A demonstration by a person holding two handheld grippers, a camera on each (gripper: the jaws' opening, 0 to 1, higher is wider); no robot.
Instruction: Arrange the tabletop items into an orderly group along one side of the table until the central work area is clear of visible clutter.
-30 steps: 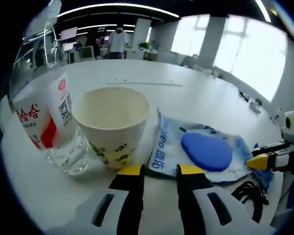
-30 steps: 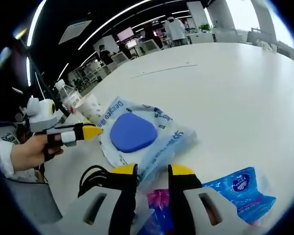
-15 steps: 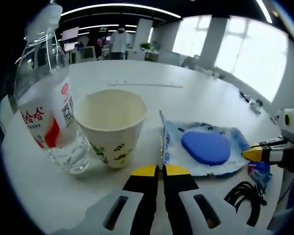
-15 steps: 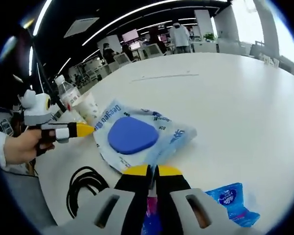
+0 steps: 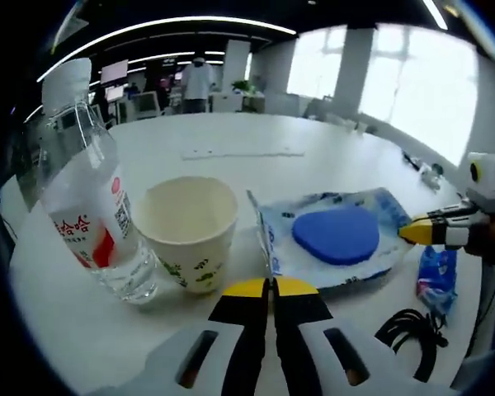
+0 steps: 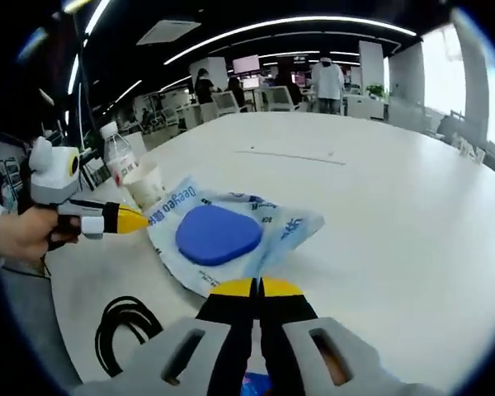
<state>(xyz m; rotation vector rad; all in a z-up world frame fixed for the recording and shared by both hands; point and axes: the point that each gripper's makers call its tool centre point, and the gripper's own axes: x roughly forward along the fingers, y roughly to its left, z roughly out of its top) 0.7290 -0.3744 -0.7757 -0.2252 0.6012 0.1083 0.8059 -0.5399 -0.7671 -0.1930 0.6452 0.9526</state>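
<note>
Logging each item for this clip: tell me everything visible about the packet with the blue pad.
The packet is a flat, crinkled plastic pouch, pale blue and white with blue lettering, a rounded dark-blue pad showing at its middle. It lies on the white table beside the paper cup. The left gripper is shut on its near corner, lifting that edge; the right gripper is closed at its opposite edge.

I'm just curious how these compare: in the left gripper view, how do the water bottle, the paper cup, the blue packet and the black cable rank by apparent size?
1. Water bottle, though it sits nearest the camera
2. Blue packet
3. Paper cup
4. Black cable, partly cut off

Packet and cup look close.
</note>
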